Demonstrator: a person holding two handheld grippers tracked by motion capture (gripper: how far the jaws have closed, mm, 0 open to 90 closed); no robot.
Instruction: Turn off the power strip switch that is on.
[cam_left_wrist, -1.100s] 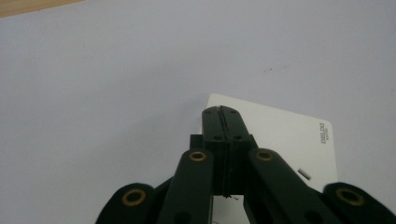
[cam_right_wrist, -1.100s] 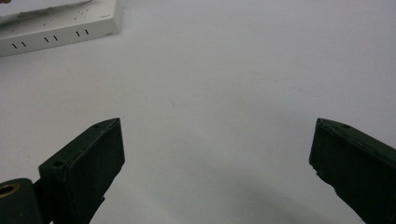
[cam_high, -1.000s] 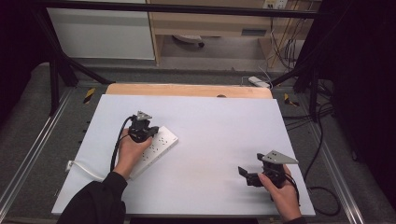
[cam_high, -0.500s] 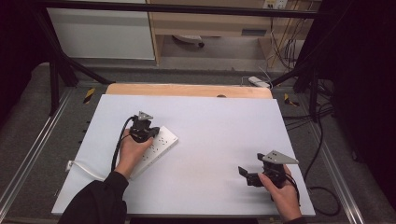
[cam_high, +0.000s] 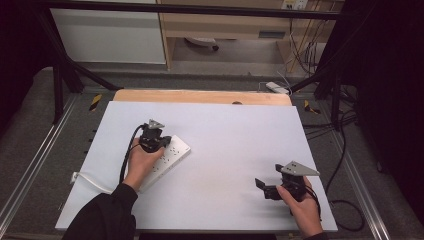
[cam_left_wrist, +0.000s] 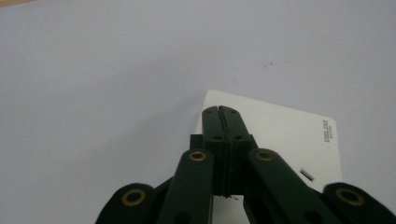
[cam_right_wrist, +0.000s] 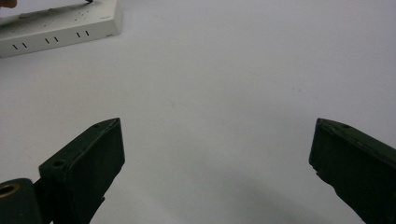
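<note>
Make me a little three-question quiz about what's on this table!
1. True or false: the left hand-held gripper has its jaws shut.
2. What white thing lies under the left hand-held gripper? A) power strip B) plate C) book
3. Fill in: the right hand-held gripper has its jaws ____.

Key:
1. True; the jaws meet over the power strip.
2. A.
3. Open, with bare table between them.

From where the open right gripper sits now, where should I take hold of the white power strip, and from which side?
Grip the power strip across its narrow width, near the free far end, coming down from above. It lies flat and diagonal, long and slim, so only the short sides fit between jaws. The left gripper, shut, rests over its middle; the right gripper is open and probably best placed.
</note>
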